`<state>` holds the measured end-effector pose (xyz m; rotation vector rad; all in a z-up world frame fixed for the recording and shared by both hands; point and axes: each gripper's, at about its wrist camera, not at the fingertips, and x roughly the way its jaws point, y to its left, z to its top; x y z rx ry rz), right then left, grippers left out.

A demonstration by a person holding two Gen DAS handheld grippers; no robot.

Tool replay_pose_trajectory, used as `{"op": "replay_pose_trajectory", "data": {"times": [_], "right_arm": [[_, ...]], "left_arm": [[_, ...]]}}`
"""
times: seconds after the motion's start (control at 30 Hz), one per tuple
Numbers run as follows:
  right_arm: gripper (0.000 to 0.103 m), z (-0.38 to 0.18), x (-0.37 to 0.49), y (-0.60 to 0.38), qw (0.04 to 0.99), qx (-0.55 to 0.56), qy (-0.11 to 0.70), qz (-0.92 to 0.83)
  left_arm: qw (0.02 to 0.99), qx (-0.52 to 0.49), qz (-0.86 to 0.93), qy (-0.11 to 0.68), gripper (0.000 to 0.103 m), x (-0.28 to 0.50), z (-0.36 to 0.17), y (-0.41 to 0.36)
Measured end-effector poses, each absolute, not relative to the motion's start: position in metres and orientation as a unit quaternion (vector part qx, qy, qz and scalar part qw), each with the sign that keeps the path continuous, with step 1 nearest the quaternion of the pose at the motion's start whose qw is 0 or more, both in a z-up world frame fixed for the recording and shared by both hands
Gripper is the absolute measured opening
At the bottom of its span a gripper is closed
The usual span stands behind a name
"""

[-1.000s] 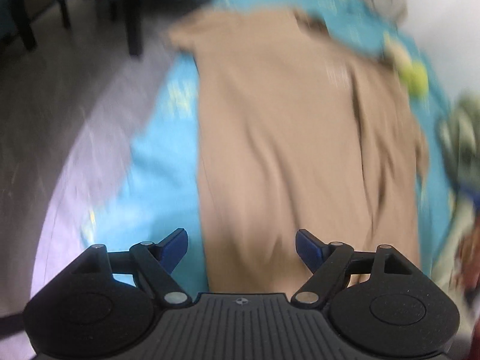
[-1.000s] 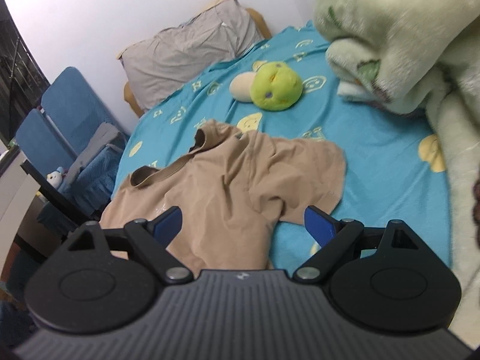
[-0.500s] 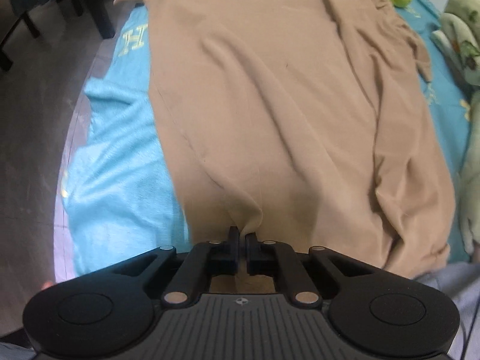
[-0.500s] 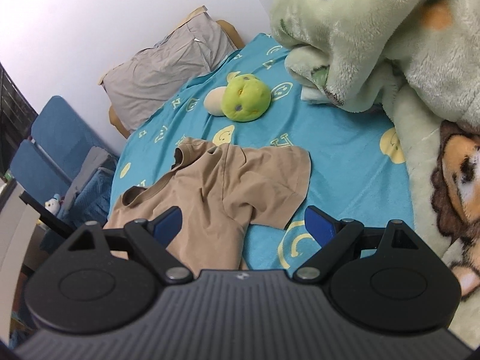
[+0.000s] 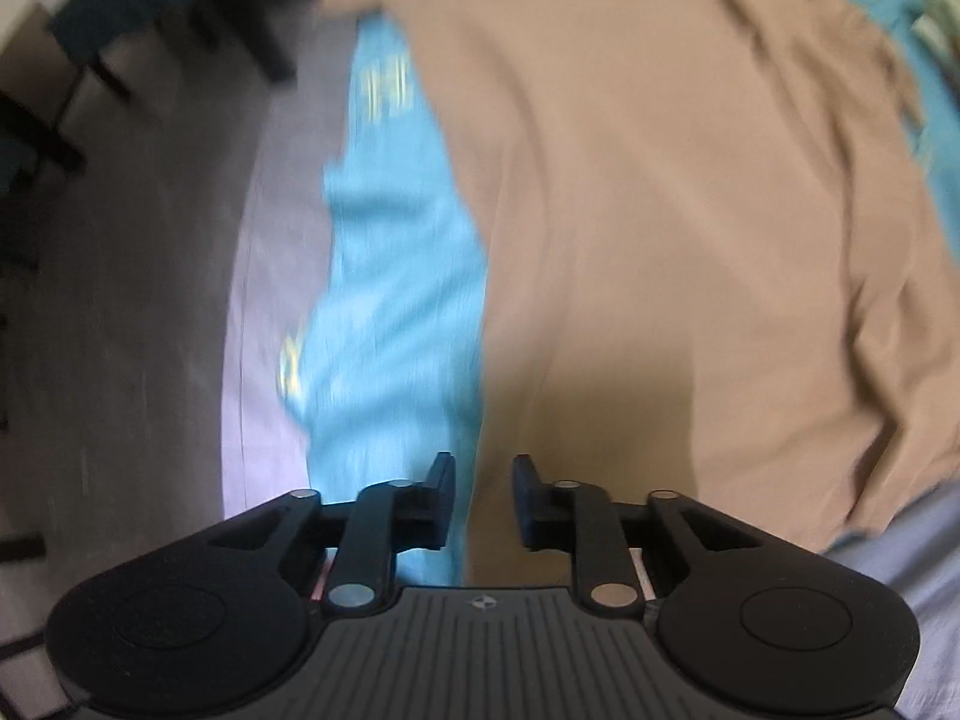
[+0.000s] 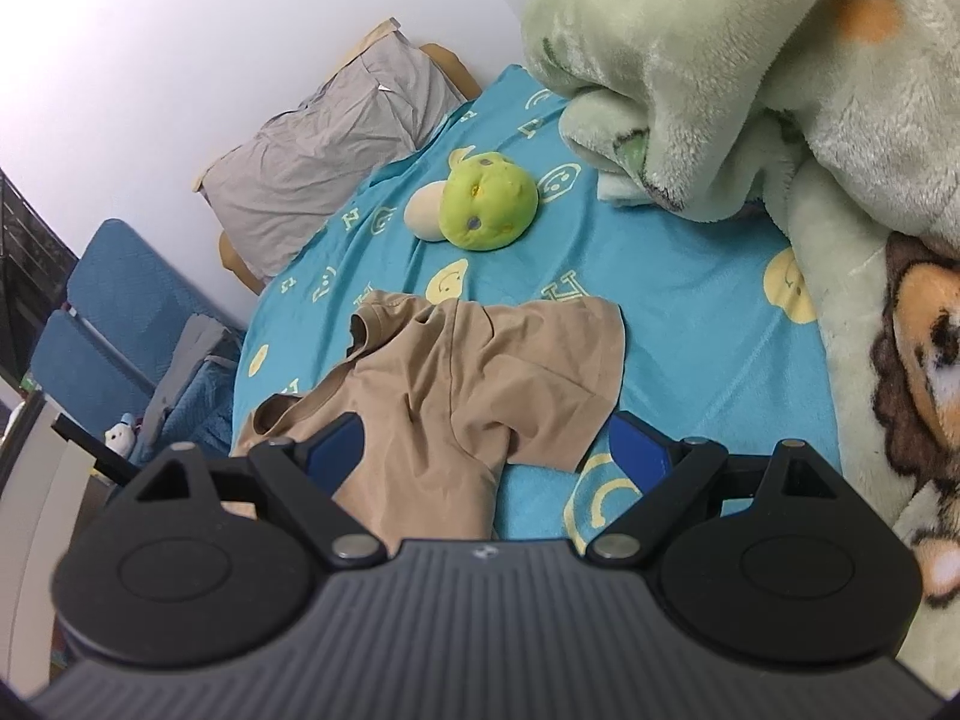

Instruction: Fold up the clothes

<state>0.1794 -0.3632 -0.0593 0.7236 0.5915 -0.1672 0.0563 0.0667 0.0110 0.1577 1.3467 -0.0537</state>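
A tan T-shirt [image 5: 660,210] lies spread on a blue patterned bedsheet [image 5: 396,276]; this view is blurred. My left gripper [image 5: 482,468] points down over the shirt's near left edge. Its jaws are opening, with a narrow gap between them. The pads press on nothing; cloth and sheet show through the gap below. In the right wrist view the shirt's collar, shoulder and one sleeve [image 6: 468,384] lie flat on the sheet [image 6: 678,300]. My right gripper [image 6: 485,438] hovers open above the shoulder area with nothing between its fingers.
A green plush toy [image 6: 486,210] and a grey pillow [image 6: 336,138] sit beyond the shirt. A thick green blanket [image 6: 750,60] is heaped at the right. Blue chairs [image 6: 102,324] stand left of the bed. Grey floor [image 5: 150,300] and dark furniture legs [image 5: 180,18] lie off the bed's left edge.
My left gripper closed on the shirt's near hem half a second ago; now its jaws have parted and it has lifted. The right gripper shifted slightly and rolled, staying open.
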Motion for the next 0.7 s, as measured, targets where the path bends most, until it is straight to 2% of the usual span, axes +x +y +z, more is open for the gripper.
{"op": "replay_pose_trajectory", "data": {"times": [0.03, 0.1, 0.13, 0.2, 0.33, 0.5, 0.7], "right_arm": [[0.09, -0.059, 0.18, -0.364, 0.889, 0.35, 0.285, -0.08], [0.09, -0.06, 0.18, -0.364, 0.888, 0.351, 0.286, -0.081], [0.09, -0.06, 0.181, -0.364, 0.888, 0.349, 0.286, -0.081], [0.09, -0.063, 0.182, -0.364, 0.888, 0.348, 0.289, -0.081], [0.09, -0.071, 0.183, -0.366, 0.88, 0.363, 0.297, -0.072], [0.09, -0.088, 0.187, -0.365, 0.857, 0.41, 0.309, -0.038], [0.091, -0.127, 0.206, -0.358, 0.803, 0.503, 0.318, -0.028]], "left_arm": [[0.795, 0.066, -0.028, 0.603, 0.043, 0.059, 0.022, 0.06], [0.831, 0.045, -0.035, 0.554, 0.062, 0.064, 0.045, 0.044], [0.85, 0.034, -0.039, 0.525, 0.066, 0.064, 0.057, 0.037], [0.887, 0.019, -0.044, 0.458, 0.086, 0.065, 0.077, 0.012], [0.93, 0.012, -0.077, 0.359, 0.103, 0.073, 0.093, -0.035], [0.942, -0.017, -0.078, 0.325, 0.103, 0.093, 0.069, -0.053], [0.936, -0.065, -0.03, 0.344, 0.103, 0.11, -0.002, 0.008]]}}
